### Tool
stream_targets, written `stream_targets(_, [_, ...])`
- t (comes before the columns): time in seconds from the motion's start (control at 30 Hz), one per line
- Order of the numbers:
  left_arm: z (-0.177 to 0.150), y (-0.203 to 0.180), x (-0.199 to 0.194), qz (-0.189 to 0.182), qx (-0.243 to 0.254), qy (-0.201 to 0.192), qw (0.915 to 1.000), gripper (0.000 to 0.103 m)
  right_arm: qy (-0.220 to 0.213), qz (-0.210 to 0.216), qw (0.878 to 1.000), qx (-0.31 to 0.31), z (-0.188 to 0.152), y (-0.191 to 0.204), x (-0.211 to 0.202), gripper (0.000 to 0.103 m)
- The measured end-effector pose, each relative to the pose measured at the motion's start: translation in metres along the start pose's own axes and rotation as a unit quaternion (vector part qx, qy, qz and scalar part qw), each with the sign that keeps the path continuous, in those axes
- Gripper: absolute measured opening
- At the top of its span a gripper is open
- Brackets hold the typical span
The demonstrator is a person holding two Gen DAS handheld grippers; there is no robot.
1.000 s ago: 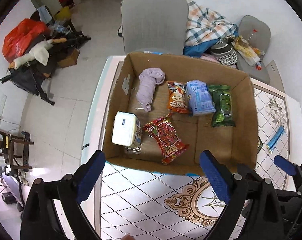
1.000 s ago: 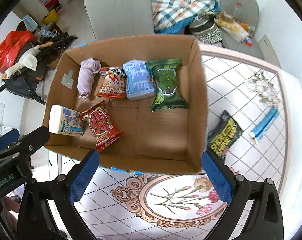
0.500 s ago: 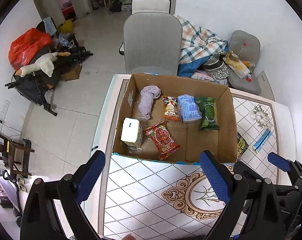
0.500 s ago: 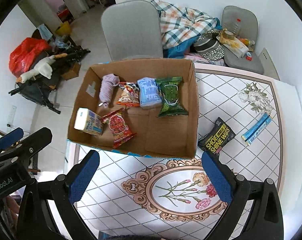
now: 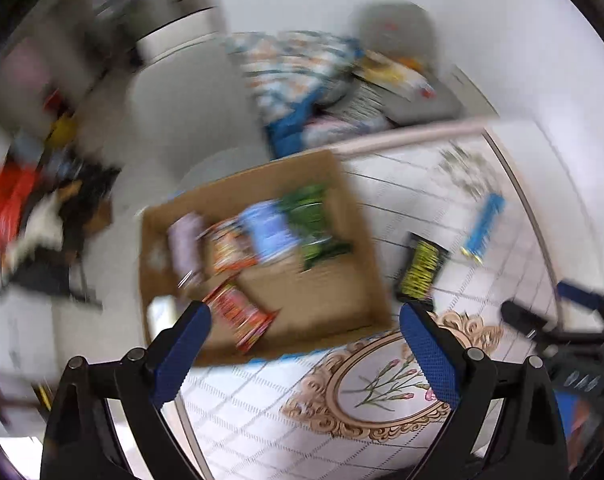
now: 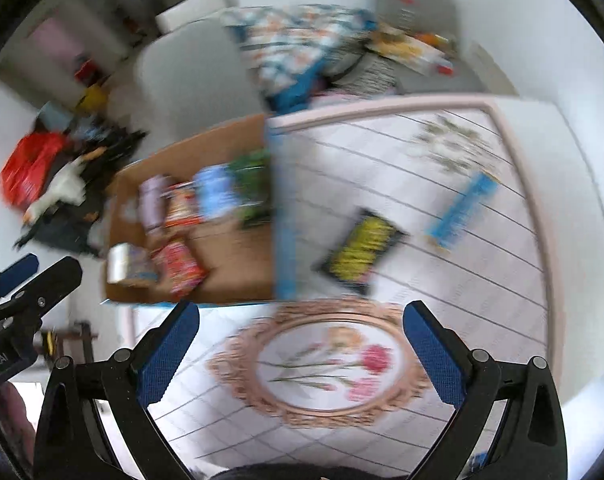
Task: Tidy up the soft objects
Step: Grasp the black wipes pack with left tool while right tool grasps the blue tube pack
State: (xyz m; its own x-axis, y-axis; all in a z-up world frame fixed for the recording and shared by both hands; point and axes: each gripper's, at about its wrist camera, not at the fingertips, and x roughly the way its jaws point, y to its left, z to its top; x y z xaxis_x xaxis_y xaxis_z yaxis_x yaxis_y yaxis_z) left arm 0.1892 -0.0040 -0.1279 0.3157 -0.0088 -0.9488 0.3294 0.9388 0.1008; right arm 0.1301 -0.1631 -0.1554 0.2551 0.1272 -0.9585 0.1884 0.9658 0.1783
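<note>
Since 0.5 s ago both views have swung right and blurred, so we're likely turning from the cardboard box (image 6: pixel 238 264) to the leftovers. Both hand-held grippers, left (image 5: pixel 304 350) and right (image 6: pixel 302 350), are released and empty. Count: approx. 6 soft items in the box; outside on the surface (image 6: pixel 482 300), 1 black-yellow packet (image 6: pixel 360 250) and 1 blue packet (image 6: pixel 462 210).

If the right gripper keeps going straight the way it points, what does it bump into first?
Probably the tablecloth itself, near the pink flower oval between the open jaws of the right gripper. The black and yellow packet lies farther on. The picture is blurry, so depth is uncertain.
</note>
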Motion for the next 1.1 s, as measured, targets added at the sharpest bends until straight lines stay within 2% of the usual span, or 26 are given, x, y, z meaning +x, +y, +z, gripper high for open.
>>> stream_targets(0.13, [0.038,-0.07,0.06,-0.023,0.092,0.053,0.9941,0.097,0.012,-0.026,0.998,0.06,0.013,-0.077,0.01,0.103])
stream_targets(0.2, [0.052,-0.099,0.101,-0.032,0.124,0.098,0.9868,0.095,0.021,-0.033,0.995,0.087,0.02,-0.113,0.02,0.103])
stream_targets(0.3, [0.058,-0.127,0.152,-0.044,0.145,0.166,0.9743,0.093,0.043,-0.033,0.99,0.13,0.027,-0.165,0.043,0.103])
stream_targets(0.37, [0.059,-0.143,0.19,-0.039,0.157,0.211,0.964,0.093,0.058,-0.028,0.987,0.148,0.031,-0.188,0.059,0.103])
stream_targets(0.47, [0.052,-0.16,0.223,-0.037,0.168,0.253,0.9521,0.093,0.072,-0.019,0.983,0.165,0.037,-0.211,0.08,0.103])
stream_targets(0.6, [0.041,-0.176,0.266,-0.036,0.174,0.312,0.9333,0.092,0.093,0.0,0.98,0.174,0.055,-0.223,0.113,0.103])
stream_targets(0.63, [0.04,-0.178,0.27,-0.031,0.173,0.316,0.9326,0.087,0.096,0.002,0.98,0.175,0.059,-0.223,0.118,0.103])
stream_targets(0.7, [0.039,-0.181,0.277,-0.026,0.169,0.321,0.9314,0.056,0.106,0.011,0.979,0.173,0.072,-0.222,0.137,0.103])
stream_targets(0.83, [0.04,-0.177,0.28,-0.026,0.134,0.321,0.9371,0.055,0.143,0.021,0.974,0.173,0.103,-0.214,0.185,0.099])
stream_targets(0.93, [0.043,-0.165,0.277,-0.031,0.092,0.311,0.9453,0.053,0.166,0.022,0.97,0.177,0.118,-0.209,0.213,0.085])
stream_targets(1.0, [0.045,-0.157,0.277,-0.029,0.066,0.305,0.9495,0.053,0.179,0.006,0.968,0.173,0.126,-0.202,0.23,0.081])
stream_targets(1.03, [0.046,-0.152,0.278,-0.032,0.048,0.303,0.9512,0.053,0.185,-0.006,0.968,0.17,0.13,-0.199,0.239,0.075])
stream_targets(1.07, [0.045,-0.149,0.278,-0.034,0.039,0.303,0.9515,0.053,0.19,-0.015,0.968,0.165,0.13,-0.196,0.244,0.063])
stream_targets(1.1, [0.045,-0.145,0.278,-0.039,0.024,0.302,0.9521,0.053,0.197,-0.027,0.967,0.158,0.131,-0.193,0.25,0.054])
